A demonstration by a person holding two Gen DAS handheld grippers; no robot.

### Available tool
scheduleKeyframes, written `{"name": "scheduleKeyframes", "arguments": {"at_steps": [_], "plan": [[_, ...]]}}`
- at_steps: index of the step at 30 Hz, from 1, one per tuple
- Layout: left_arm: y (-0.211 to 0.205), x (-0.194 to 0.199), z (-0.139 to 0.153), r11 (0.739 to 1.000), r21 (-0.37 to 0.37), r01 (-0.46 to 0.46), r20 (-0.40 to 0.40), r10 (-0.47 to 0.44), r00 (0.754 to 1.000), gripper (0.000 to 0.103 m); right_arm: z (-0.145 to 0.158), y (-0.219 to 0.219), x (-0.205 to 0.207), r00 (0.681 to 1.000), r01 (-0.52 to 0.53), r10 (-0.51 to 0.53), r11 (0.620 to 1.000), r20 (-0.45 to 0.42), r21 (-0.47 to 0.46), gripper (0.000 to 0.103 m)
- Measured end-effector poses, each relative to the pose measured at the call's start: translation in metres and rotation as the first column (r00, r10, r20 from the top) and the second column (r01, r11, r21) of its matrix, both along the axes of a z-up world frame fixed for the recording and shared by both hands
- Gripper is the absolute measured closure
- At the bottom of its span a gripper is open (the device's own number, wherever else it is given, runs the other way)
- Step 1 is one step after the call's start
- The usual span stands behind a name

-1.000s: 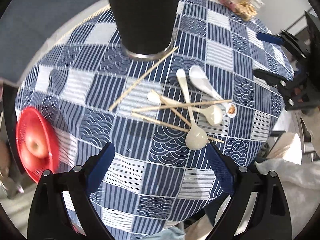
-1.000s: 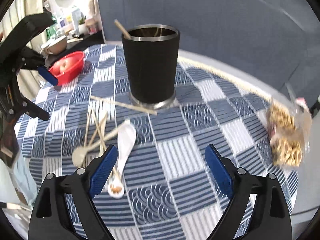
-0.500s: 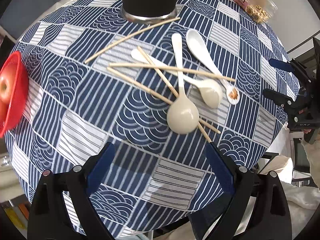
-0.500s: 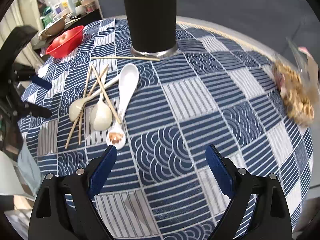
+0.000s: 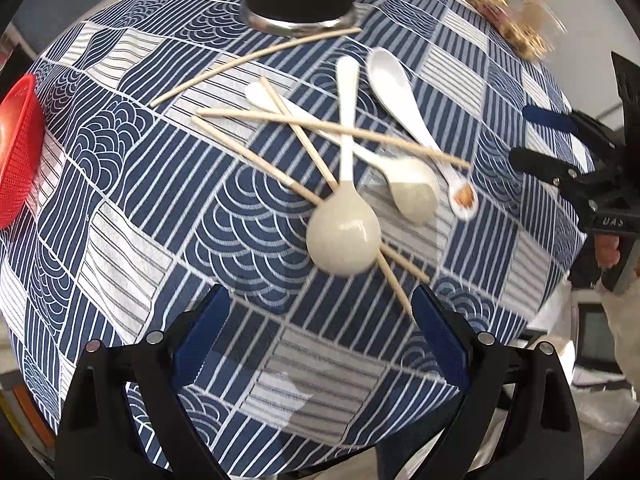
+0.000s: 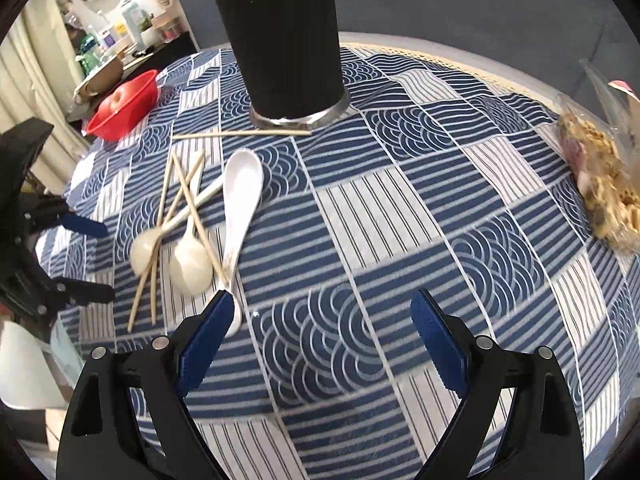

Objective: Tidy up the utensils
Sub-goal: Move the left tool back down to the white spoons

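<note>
A: What can you see of the left gripper (image 5: 320, 320)?

B: Its jaws are spread, nothing between them but the checked cloth (image 5: 132, 184). It hangs over the near edge of the table. The right gripper (image 6: 322, 326) is spread wide too, over bare cloth; its left pad covers the tail of the white spoon (image 6: 242, 196).

A: And the utensils?

B: Heaped mid-table, nearer the side where the left gripper hangs. A round beige spoon (image 5: 344, 232) lies on top, a second beige spoon (image 5: 412, 196) under it, and chopsticks (image 5: 256, 160) cross through the pile. How many sticks there are is hard to count, since the spoons hide parts of them. One more stick (image 5: 256, 66) lies apart, its end touching the foot of the black cup (image 6: 284, 44).

A: What is in the cup?

B: One stick end pokes above the rim in the right view; the inside is hidden. In the left view the cup is cut off at the top edge.

A: Anything else?

B: A red bowl (image 6: 128, 104) at the far left edge, with something red and round in it, and a blurred snack bag (image 6: 604, 176) at the right edge, partly out of frame.
</note>
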State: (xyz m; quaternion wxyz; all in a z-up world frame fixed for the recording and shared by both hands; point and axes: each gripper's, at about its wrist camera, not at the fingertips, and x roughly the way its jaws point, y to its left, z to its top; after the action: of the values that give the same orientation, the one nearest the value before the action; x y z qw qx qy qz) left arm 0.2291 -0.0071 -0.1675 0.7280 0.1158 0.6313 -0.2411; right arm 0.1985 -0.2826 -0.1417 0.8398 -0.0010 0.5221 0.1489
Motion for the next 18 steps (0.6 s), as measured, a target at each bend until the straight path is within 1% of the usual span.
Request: {"name": "scheduleKeyframes", "arguments": {"at_steps": [2, 3, 7, 10, 11, 12, 14, 15, 16, 18], "plan": [[-0.001, 0.006, 0.001, 1.0, 0.004, -0.017, 0.021, 0.017, 1.0, 0.013, -0.004, 0.003, 0.012, 1.0, -0.015, 0.015, 1.0, -0.006, -0.012, 0.017], [-0.003, 0.009, 0.004, 1.0, 0.008, -0.021, 0.047, 0.021, 0.999, 0.013, -0.005, 0.004, 0.017, 1.0, -0.022, 0.022, 1.0, -0.009, -0.011, 0.018], [-0.006, 0.014, 0.009, 1.0, 0.009, -0.014, 0.059, 0.014, 0.998, 0.013, -0.007, 0.009, 0.035, 0.998, -0.057, 0.057, 0.998, -0.015, 0.027, 0.018], [-0.006, 0.019, 0.008, 0.999, 0.002, -0.033, 0.046, 0.033, 0.998, 0.013, -0.008, 0.012, 0.05, 0.996, -0.084, 0.084, 0.995, -0.01, 0.051, 0.018], [-0.006, 0.02, 0.007, 0.999, -0.006, -0.042, 0.038, 0.042, 0.998, 0.012, -0.009, 0.013, 0.055, 0.995, -0.094, 0.095, 0.993, -0.011, 0.074, 0.019], [-0.004, 0.022, 0.006, 0.998, -0.022, -0.059, 0.014, 0.06, 0.998, 0.012, -0.009, 0.013, 0.059, 0.994, -0.103, 0.105, 0.989, -0.014, 0.101, 0.02], [-0.003, 0.024, 0.007, 0.995, -0.048, -0.086, -0.002, 0.086, 0.996, 0.012, -0.01, 0.013, 0.069, 0.991, -0.125, 0.13, 0.98, -0.023, 0.152, 0.023], [-0.003, 0.024, 0.008, 0.994, -0.065, -0.091, -0.011, 0.091, 0.996, 0.012, -0.01, 0.013, 0.072, 0.99, -0.136, 0.141, 0.978, -0.018, 0.159, 0.024], [-0.003, 0.024, 0.009, 0.994, -0.06, -0.093, -0.009, 0.093, 0.996, 0.012, -0.009, 0.014, 0.075, 0.988, -0.149, 0.152, 0.976, -0.008, 0.16, 0.024], [-0.002, 0.028, 0.013, 0.992, -0.051, -0.117, 0.022, 0.118, 0.993, 0.012, -0.008, 0.018, 0.083, 0.983, -0.179, 0.181, 0.968, 0.006, 0.174, 0.027]]}}
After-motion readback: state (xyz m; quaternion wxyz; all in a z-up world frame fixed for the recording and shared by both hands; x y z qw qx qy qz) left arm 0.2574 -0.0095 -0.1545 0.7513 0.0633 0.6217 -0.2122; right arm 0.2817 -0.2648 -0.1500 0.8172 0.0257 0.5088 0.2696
